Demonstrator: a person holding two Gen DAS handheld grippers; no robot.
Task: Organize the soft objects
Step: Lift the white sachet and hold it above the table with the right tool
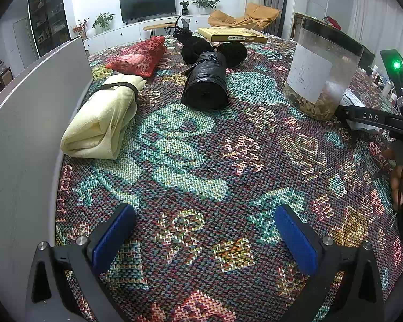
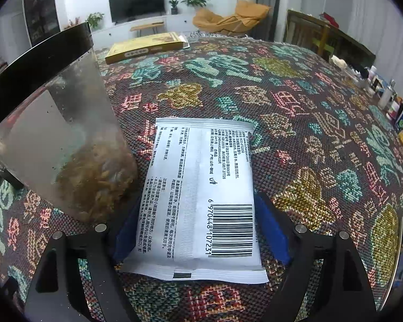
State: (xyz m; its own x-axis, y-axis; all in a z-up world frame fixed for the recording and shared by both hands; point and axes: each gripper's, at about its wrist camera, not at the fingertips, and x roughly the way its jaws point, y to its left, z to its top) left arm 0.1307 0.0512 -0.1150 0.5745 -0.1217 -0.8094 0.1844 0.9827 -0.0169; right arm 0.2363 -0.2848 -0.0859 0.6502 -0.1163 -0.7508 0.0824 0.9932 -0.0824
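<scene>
White wipes packet lying flat on the woven cloth, between the spread right gripper

No pinch is seen; the neighbouring jar could be knocked. The left gripper is spread, empty.

Left hand-held gripper open over patterned counter, cream folded cloth at left against a grey board, red pouch beyond it, black bag roll mid-far, clear jar at right, yellow book far, right hand-held gripper at right edge
</scene>
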